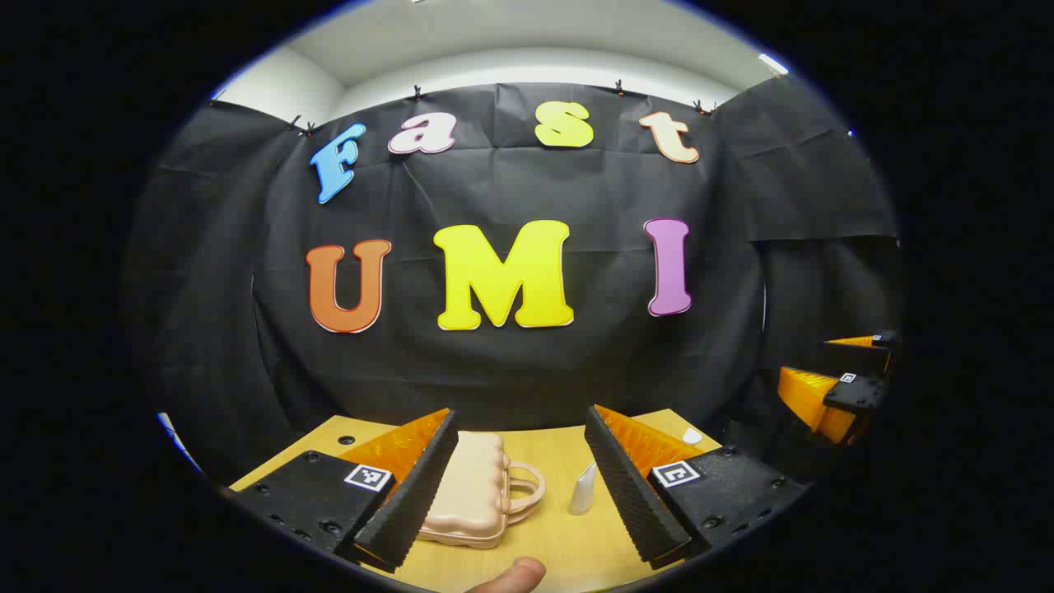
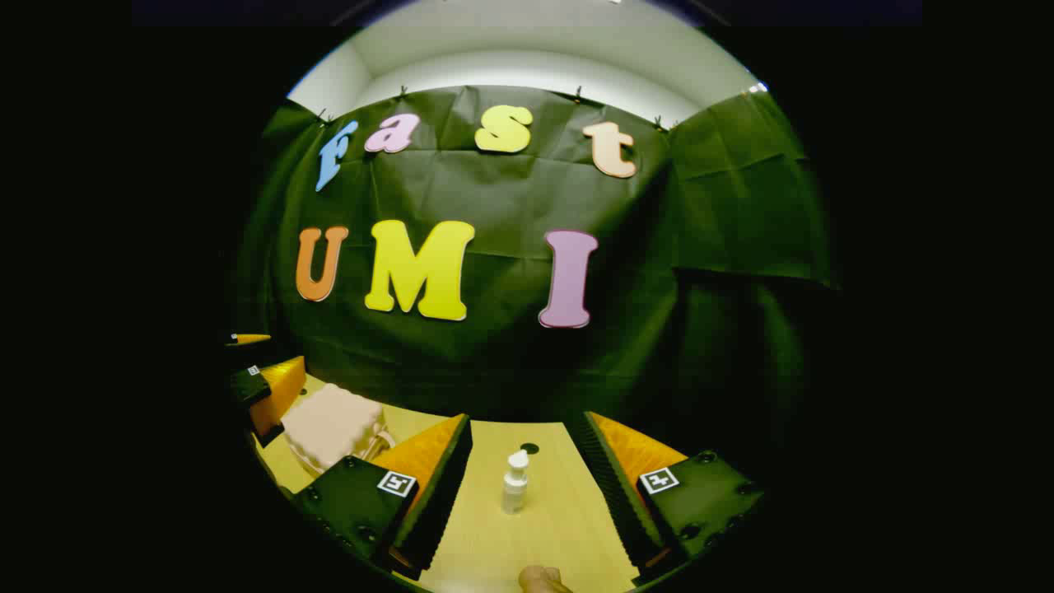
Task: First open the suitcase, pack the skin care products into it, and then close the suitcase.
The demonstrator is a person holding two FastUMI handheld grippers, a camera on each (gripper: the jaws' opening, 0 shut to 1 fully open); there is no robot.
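Left gripper (image 1: 522, 473) released, jaws spread wide above the desk (image 1: 543, 543). Suitcase (image 1: 469, 490) lies closed at lower centre of the left gripper view, handle toward the tube (image 1: 583, 488) just right of it. Right gripper (image 2: 517, 482) also released; bottle (image 2: 515, 482) stands upright between its fingers, untouched. Suitcase (image 2: 332, 426) sits at lower left of the right gripper view.
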